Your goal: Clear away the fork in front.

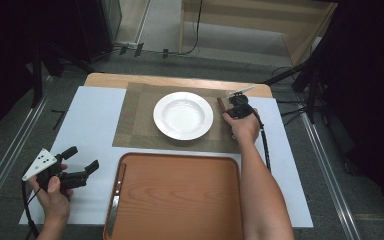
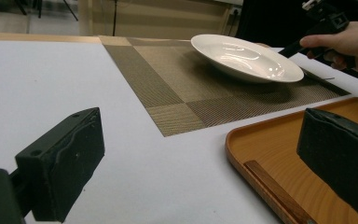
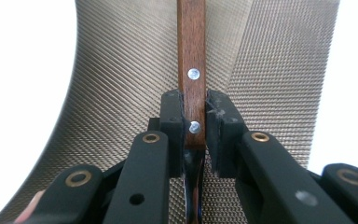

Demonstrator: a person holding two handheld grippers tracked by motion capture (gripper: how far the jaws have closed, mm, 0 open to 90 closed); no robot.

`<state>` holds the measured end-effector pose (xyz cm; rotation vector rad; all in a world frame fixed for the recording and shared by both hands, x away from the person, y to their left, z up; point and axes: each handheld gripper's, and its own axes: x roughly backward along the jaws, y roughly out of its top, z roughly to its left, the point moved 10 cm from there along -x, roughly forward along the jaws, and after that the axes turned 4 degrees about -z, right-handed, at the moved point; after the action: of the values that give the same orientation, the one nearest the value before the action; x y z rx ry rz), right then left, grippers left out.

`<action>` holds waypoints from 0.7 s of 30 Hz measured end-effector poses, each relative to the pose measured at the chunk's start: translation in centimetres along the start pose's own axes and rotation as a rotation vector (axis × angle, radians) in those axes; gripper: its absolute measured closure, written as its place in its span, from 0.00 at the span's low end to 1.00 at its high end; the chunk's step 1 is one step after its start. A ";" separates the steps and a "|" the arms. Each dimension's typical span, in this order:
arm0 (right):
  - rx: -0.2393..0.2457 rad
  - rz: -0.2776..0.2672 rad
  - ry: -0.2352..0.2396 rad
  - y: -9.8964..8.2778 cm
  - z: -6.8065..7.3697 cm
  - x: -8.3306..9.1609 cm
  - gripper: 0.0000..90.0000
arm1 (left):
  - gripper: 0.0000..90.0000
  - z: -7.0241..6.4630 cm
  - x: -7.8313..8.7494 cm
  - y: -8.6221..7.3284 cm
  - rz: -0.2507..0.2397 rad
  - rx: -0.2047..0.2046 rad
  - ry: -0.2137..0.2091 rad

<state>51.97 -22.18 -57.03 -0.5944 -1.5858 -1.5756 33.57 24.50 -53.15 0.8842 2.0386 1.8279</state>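
**Right gripper clamped on wooden-handled utensil beside the plate**

Dark floor and black stands ringed a wooden table (image 1: 130, 79) covered by a white sheet (image 1: 87, 125), and on that sheet lay a woven brown placemat (image 1: 135, 120).

At the left, the left hand (image 1: 54, 197) held the left gripper (image 1: 82, 161) just above the white sheet, near the left edge of the tray. Its jaws stood wide apart with nothing between them; in the left gripper view the bare sheet and the tray corner showed through the gap.

Nearer the person, an orange-brown tray (image 1: 180, 195) sat on the sheet, its far edge just short of the placemat. A knife with a wooden handle (image 1: 115, 200) lay along the tray's left rim.

On the middle of the placemat rested a white plate (image 1: 183, 115), empty and upright.

To the right of the plate, the right hand (image 1: 243, 127) reached over the placemat's right edge with the right gripper (image 1: 230, 106). Its jaws were closed on a wooden-handled utensil (image 3: 191, 70), the pads pressing both sides of the handle just at its lower rivet. The handle lay on the placemat, just beside the plate's right rim but apart from it. The metal part ran back under the gripper, and what kind of utensil it was could not be told.
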 end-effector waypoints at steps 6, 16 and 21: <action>0.001 -0.102 0.035 0.6 -0.1 2.2 0.85 | 0.00 -0.1 0.0 0.0 0.004 -0.007 -0.001; 0.010 -0.276 0.089 0.7 -0.1 5.7 0.85 | 0.00 -0.2 -0.1 -0.1 0.008 -0.009 -0.001; 0.020 -0.364 0.128 0.6 0.2 7.7 0.85 | 0.00 -0.3 -0.2 -0.1 0.016 -0.016 -0.002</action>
<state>48.06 -23.50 -50.54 -0.1933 -1.6751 -1.8190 33.56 24.12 -53.29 0.8996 2.0184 1.8481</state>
